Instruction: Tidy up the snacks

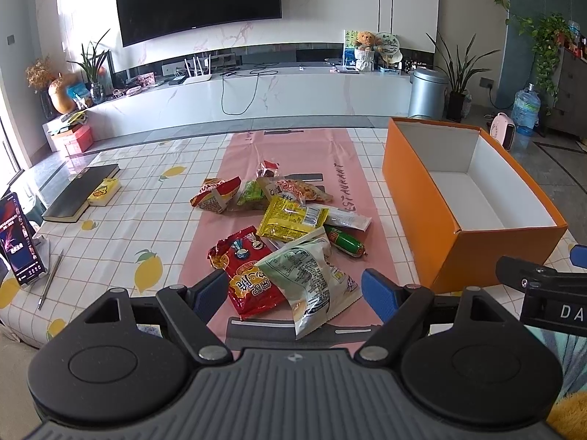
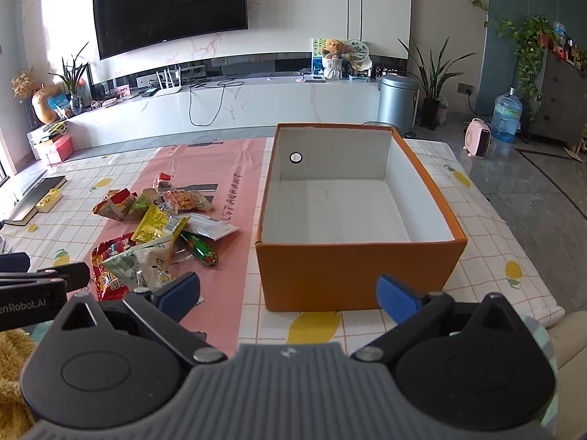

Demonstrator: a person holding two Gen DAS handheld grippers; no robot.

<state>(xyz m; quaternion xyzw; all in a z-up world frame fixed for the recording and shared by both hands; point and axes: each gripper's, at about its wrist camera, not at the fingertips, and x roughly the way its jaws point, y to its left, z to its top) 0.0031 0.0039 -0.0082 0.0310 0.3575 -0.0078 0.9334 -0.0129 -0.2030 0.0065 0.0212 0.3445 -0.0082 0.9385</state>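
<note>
Left gripper [image 1: 293, 293] jaws apart, empty, hovering over the near end of the snack pile. Right gripper [image 2: 288, 293] jaws apart, empty, facing the near wall of the orange cardboard box with white inside [image 2: 352, 275]. Looks like the start: box holds nothing, no snack picked. Next move likely calls for the left gripper to drop and pinch the nearest bag, then carry it right into the box. Nearest: pale green-white crinkly plastic bag [image 1: 312, 278] lying over a red foil packet [image 1: 245, 275]. Behind: yellow packet [image 1: 290, 220], green sausage stick [image 1: 345, 244], further small packets, all on the pink mat [image 1: 293, 146], left of the box.
</note>
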